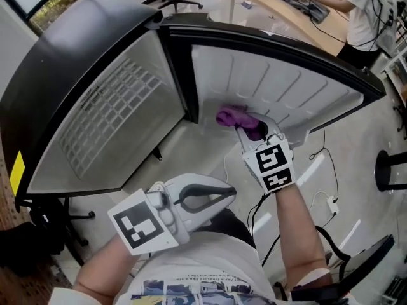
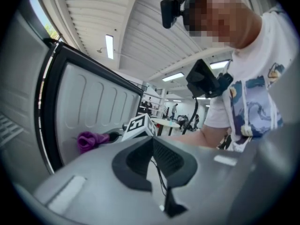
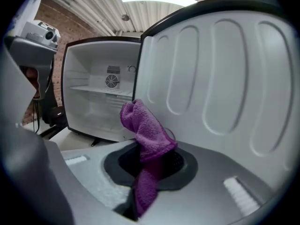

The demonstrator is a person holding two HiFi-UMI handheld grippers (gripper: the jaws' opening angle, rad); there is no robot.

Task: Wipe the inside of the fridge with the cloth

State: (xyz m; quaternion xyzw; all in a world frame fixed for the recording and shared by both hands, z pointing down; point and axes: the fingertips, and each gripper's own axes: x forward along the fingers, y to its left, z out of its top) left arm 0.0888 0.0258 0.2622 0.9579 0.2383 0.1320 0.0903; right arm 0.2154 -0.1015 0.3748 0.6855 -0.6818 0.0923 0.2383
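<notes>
Purple cloth (image 3: 147,130), clamped in the right claw (image 1: 252,131), could be dragged free if rubbed hard on the fridge door (image 1: 286,84), while the left claw (image 1: 233,193) is held closed and empty.

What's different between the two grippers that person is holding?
The right gripper is clamped on a purple cloth, while the left gripper grips nothing. The right gripper is held out at the white inner side of the open fridge door; the left gripper sits back, close to the person's body. Both have their jaws closed.
</notes>
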